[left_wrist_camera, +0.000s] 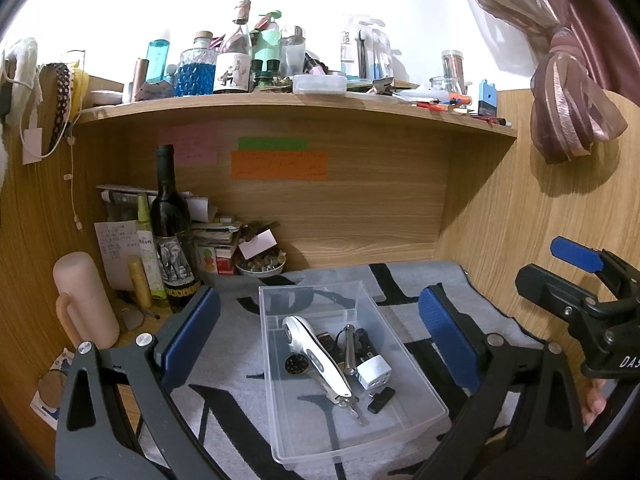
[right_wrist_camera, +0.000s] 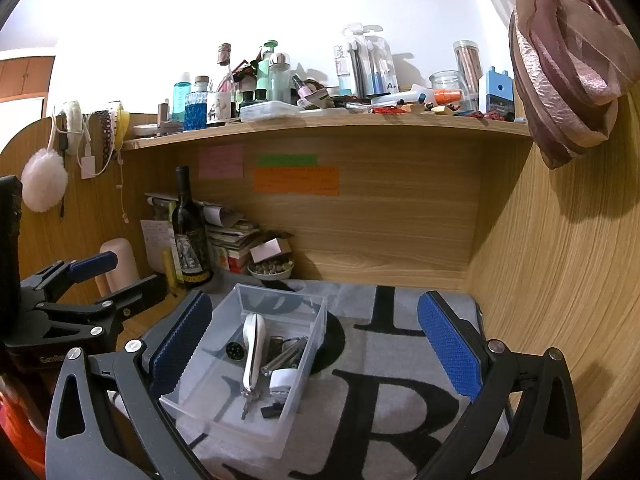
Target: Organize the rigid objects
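At nine o'clock on the desk (left_wrist_camera: 152, 322) a pink flask (left_wrist_camera: 82, 300) stands beside a dark wine bottle (left_wrist_camera: 171, 232). The left tool (left_wrist_camera: 316, 336) hangs released, its blue pads spread wide with nothing between them. At the centre, on a grey lettered mat (right_wrist_camera: 400, 380), sits a clear plastic bin (left_wrist_camera: 416, 380) – inside lie a white handheld device (left_wrist_camera: 316, 356), a metal cylinder (left_wrist_camera: 350, 350), a white plug adapter (left_wrist_camera: 374, 370) and a small black piece (left_wrist_camera: 380, 398). At three o'clock the right tool (right_wrist_camera: 316, 344) is likewise released, empty – the bin lies toward its left finger
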{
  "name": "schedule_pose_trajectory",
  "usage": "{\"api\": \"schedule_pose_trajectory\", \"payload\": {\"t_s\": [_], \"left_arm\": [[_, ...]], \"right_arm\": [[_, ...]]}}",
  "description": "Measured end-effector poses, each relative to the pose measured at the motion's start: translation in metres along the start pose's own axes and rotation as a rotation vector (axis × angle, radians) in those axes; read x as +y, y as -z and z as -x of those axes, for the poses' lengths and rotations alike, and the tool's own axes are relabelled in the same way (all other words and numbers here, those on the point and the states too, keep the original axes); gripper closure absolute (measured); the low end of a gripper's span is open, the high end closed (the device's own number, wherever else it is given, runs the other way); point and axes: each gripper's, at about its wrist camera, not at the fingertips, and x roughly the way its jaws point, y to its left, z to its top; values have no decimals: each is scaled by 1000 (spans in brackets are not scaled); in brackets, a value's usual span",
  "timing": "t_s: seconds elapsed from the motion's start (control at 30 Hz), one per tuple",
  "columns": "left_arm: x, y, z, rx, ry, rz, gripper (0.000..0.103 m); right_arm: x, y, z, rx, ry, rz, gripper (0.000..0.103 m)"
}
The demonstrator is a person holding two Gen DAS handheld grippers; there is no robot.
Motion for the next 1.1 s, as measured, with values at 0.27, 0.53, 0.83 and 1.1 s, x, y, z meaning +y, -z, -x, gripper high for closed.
{"api": "schedule_pose_trajectory", "payload": {"t_s": [0.27, 0.53, 0.83, 1.1], "left_arm": [[3, 0, -2, 2, 1, 4, 2], [0, 1, -4, 2, 6, -2, 2], [-2, 2, -5, 11, 22, -1, 2], [-3, 2, -7, 22, 37, 2, 2]], "right_arm": [[-1, 0, 0, 1, -2, 1, 0], [-2, 0, -1, 2, -1, -2, 0], [-3, -1, -2, -1, 21, -11, 0], [-2, -2, -2, -1, 27, -9, 0]]}}
